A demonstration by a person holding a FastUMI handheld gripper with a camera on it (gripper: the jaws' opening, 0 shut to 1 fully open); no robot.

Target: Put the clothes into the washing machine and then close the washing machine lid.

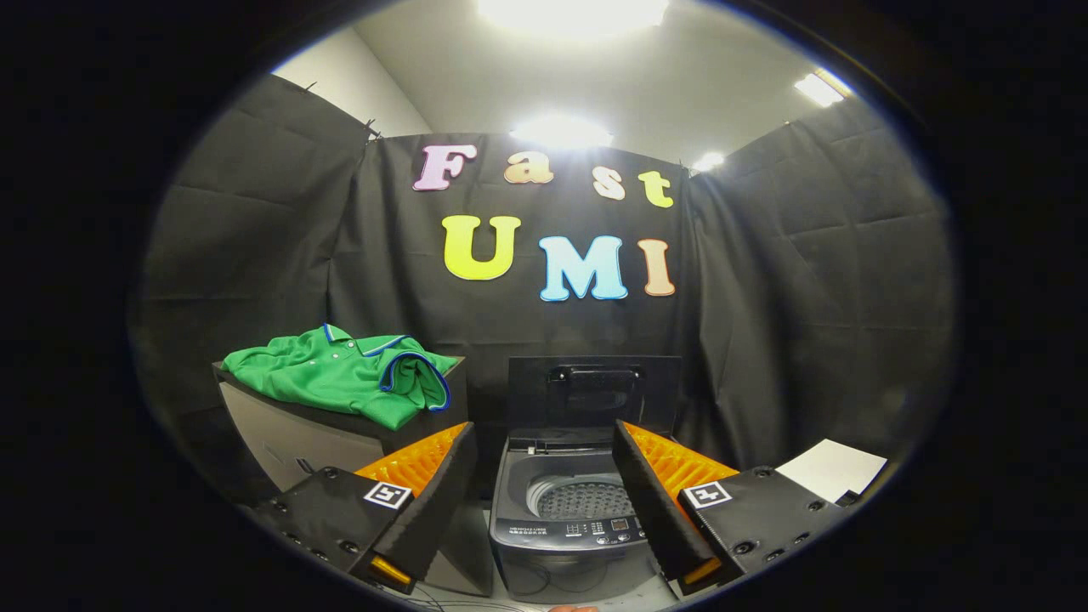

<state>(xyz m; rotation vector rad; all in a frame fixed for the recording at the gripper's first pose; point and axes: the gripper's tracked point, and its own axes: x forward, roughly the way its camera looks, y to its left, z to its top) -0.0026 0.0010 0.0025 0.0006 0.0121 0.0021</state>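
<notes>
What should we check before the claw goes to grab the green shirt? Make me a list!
1. Claw open and holding nothing: ok, its fingers stand wide apart.
2. Green shirt in sight and easy to reach: ok, it lies bunched on top of the box, beyond the left finger.
3. Washing machine lid up: ok, it stands upright behind the opening.
4. Drum free of things: ok as far as it shows, between the fingers.
5. Anything lying on the shirt: ok, nothing on it.
6. Shirt caught on the box's far side: cannot tell.
</notes>
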